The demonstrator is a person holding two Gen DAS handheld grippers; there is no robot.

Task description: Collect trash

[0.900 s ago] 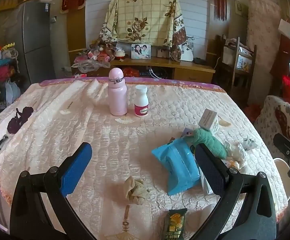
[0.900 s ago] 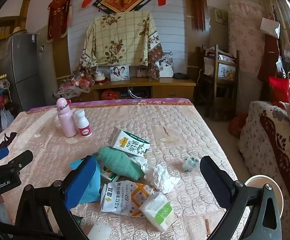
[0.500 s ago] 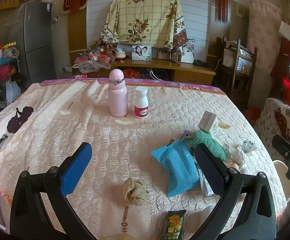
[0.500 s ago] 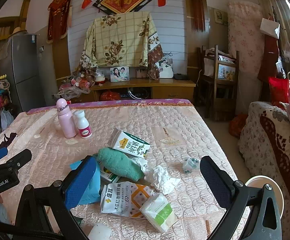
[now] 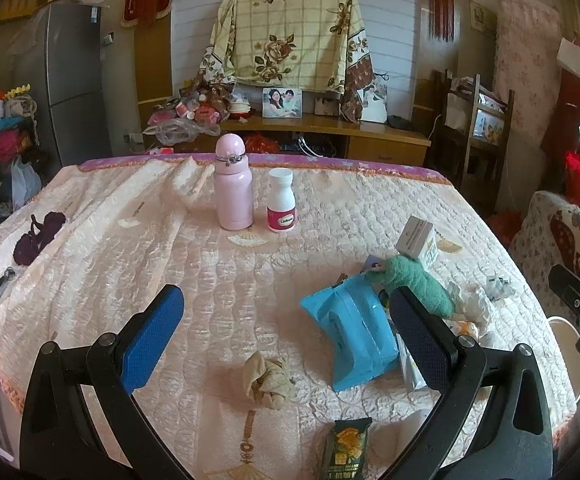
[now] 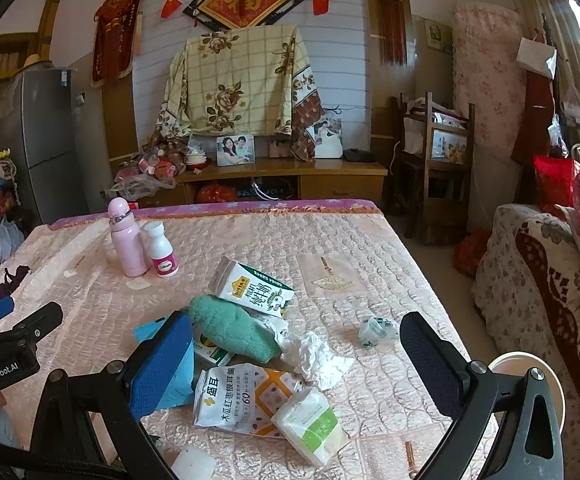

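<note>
Trash lies on the quilted table [image 5: 130, 248]. In the left wrist view a crumpled beige paper wad [image 5: 268, 380] sits just ahead of my open left gripper [image 5: 284, 320], with a dark green snack wrapper [image 5: 346, 448] nearer still. A blue wipes pack [image 5: 350, 336] and a green cloth [image 5: 418, 284] lie to the right. My right gripper [image 6: 296, 344] is open above a white snack pouch [image 6: 238, 400], a tissue pack [image 6: 310, 424], crumpled white tissue [image 6: 314, 356], a milk carton [image 6: 250, 286] and a small crumpled wrapper [image 6: 376, 330]. Nothing is held.
A pink bottle [image 5: 232, 188] and a white pill bottle [image 5: 281, 202] stand at the table's far middle. A white bin rim [image 6: 530, 364] shows below the table's right edge, beside a patterned sofa [image 6: 546, 280]. Keys [image 5: 2, 284] lie at the left edge.
Both views have shifted only slightly; the left gripper has drawn back a little. Both grippers stay open and nothing on the table has moved.
</note>
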